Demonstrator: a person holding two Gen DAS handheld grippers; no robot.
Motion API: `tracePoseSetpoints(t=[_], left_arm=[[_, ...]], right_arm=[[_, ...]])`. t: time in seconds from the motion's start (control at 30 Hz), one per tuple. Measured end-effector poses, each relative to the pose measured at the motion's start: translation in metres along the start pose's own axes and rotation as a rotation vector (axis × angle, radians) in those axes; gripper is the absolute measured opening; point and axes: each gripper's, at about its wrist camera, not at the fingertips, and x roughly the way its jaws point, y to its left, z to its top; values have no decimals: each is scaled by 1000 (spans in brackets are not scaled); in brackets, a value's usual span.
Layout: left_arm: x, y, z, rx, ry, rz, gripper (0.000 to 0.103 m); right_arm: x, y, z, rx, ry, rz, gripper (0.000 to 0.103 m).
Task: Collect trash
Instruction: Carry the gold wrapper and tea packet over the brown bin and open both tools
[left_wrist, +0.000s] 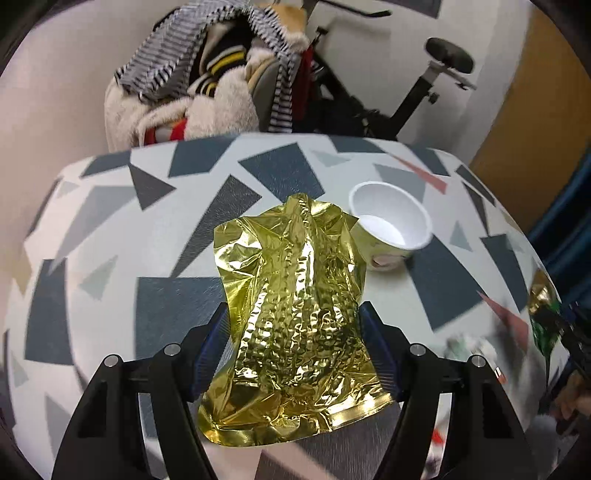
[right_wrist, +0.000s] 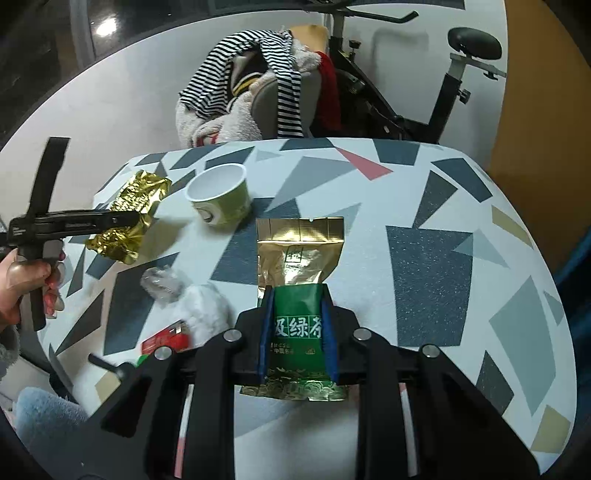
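A crumpled gold foil bag (left_wrist: 295, 295) fills the space between my left gripper's (left_wrist: 292, 310) blue pads, which press its sides. In the right wrist view that bag (right_wrist: 129, 214) hangs clear of the patterned table (right_wrist: 443, 240), in the left gripper (right_wrist: 136, 220) held by a hand (right_wrist: 22, 280). My right gripper (right_wrist: 296, 291) is shut on a green and gold tea packet (right_wrist: 295, 258), its gold top pointing away from me. A tilted paper cup (left_wrist: 391, 218), white inside and green outside (right_wrist: 218, 195), stands just beyond the gold bag.
Crumpled clear plastic (right_wrist: 162, 282), white tissue (right_wrist: 207, 310) and a red packet (right_wrist: 166, 339) lie on the table's near left. Behind the table stand a chair piled with clothes (right_wrist: 266, 92) and an exercise bike (right_wrist: 406, 92).
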Motion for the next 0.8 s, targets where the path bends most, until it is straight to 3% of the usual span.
tracePoseSetpoints(t=[0.23,0.43,0.8], left_arm=[[-69,-23,-38,95,-77,-4,69],[-121,-39,-77,113,-136,-44,69],[-172,-65,-161,150,-178,-82,71]], right_arm=[[-26,22,-14,-54,-11,39,26],[-51,43,-34,-91,-19,71,26],[-95,72,-81,-141,-47,125,26]])
